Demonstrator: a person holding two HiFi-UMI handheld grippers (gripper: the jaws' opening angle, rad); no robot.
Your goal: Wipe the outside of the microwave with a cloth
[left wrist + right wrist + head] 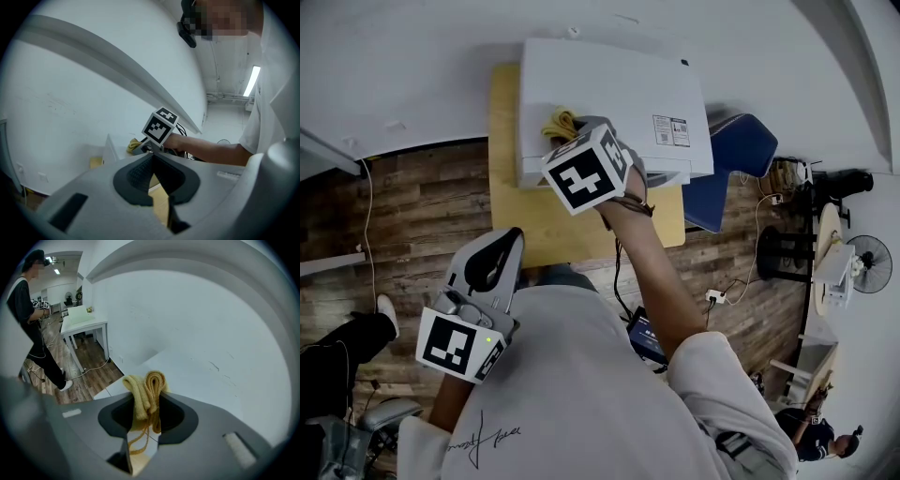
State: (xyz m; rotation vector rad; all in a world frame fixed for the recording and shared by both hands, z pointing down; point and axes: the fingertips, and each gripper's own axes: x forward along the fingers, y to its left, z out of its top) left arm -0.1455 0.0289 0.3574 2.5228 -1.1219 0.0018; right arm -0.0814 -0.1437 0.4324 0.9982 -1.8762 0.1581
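A white microwave (609, 89) stands on a small wooden table (539, 225) against the wall. My right gripper (570, 139) is over the left part of the microwave's top, shut on a folded yellow cloth (560, 123) that rests on that surface. In the right gripper view the cloth (147, 389) stands up between the jaws of the right gripper (147, 405), above the microwave's white top (197, 376). My left gripper (510, 236) hangs back near my body, shut and empty. From the left gripper (152, 161) I see the cloth (133, 144) and the microwave (112, 149).
A blue chair (739, 148) stands right of the table. Cables (736, 281), a fan (865, 262) and black stands sit on the wooden floor at the right. A person (33, 315) stands by a white table (84, 322) farther off.
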